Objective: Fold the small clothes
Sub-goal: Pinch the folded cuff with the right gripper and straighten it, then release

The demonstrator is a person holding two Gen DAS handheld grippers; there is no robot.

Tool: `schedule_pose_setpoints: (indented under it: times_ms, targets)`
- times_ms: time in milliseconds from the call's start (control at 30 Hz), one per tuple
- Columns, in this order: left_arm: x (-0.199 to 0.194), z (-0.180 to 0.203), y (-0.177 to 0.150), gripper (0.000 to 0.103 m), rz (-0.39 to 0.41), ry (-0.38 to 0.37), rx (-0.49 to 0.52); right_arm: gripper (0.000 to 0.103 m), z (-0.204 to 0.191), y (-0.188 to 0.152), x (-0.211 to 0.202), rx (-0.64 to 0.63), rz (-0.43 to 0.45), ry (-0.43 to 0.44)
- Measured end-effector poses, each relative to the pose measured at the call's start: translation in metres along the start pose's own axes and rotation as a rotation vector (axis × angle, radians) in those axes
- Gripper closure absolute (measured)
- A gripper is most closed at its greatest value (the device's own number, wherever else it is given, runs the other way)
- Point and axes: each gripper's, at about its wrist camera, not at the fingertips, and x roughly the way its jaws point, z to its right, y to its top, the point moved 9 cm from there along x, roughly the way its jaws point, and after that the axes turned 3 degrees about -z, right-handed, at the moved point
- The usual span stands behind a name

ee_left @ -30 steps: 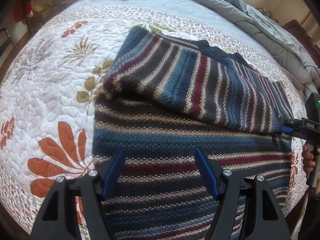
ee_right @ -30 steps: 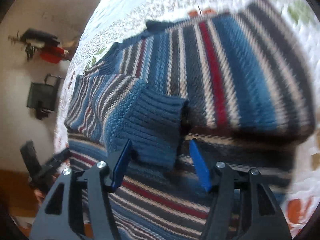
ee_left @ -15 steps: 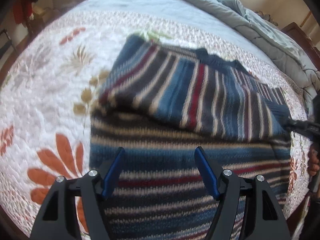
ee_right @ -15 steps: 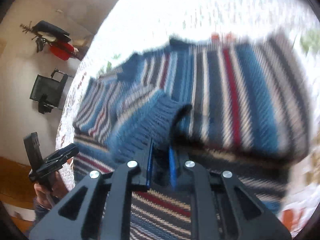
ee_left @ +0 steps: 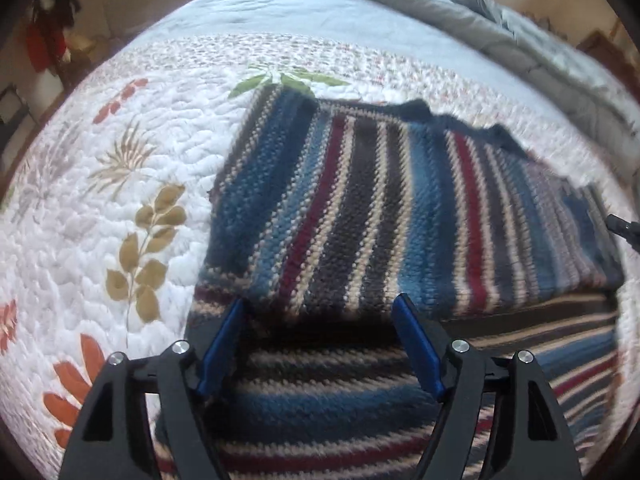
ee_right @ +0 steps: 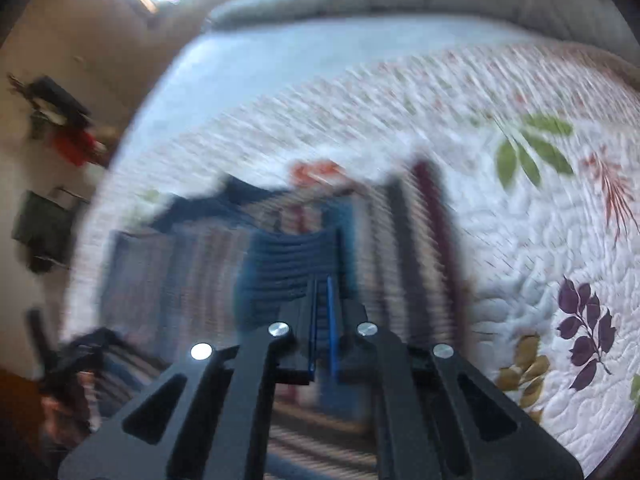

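A striped knit sweater [ee_left: 400,216] in blue, grey, cream and dark red lies on the quilted bed, its upper part folded over the body. My left gripper [ee_left: 320,336] hovers over the fold's near edge; its jaws are opening and nothing sits between the blue pads. In the blurred right wrist view my right gripper [ee_right: 322,300] is shut on the sweater's blue ribbed cuff [ee_right: 292,260], which is lifted above the striped sweater [ee_right: 404,240]. A tip of the right gripper [ee_left: 622,226] shows at the left wrist view's right edge.
The white floral quilt [ee_left: 120,184] covers the bed, with a grey duvet [ee_left: 500,28] bunched along the far side. Dark and red items [ee_right: 64,128] lie on the floor beside the bed. The left gripper [ee_right: 76,356] and a hand appear at lower left.
My right gripper closed on the ribbed cuff and carried it up and across the sweater. My left gripper moved forward over the sweater toward the folded edge.
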Motion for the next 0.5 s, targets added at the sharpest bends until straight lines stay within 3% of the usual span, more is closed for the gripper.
schedule_pose_setpoints:
  times_ms: [33, 200, 300, 367, 500]
  targets:
    - [0.000, 0.002, 0.002, 0.026, -0.003, 0.007, 0.010, 0.095, 0.006, -0.001, 0.005, 0.010, -0.009, -0.007]
    - [-0.012, 0.008, 0.021, 0.026, 0.041, -0.008, 0.027, 0.094, 0.006, 0.000, -0.001, 0.008, 0.015, 0.021]
    - [-0.010, 0.013, 0.041, 0.026, 0.065, 0.023, 0.044, 0.094, -0.020, -0.002, -0.004, -0.066, 0.008, 0.043]
    - [-0.003, 0.020, 0.054, 0.026, 0.072, -0.001, 0.050, 0.091, -0.036, -0.003, 0.004, -0.114, -0.029, 0.024]
    - [0.035, 0.019, 0.056, 0.026, -0.032, -0.015, 0.027, 0.092, -0.031, -0.012, 0.031, -0.121, -0.115, -0.040]
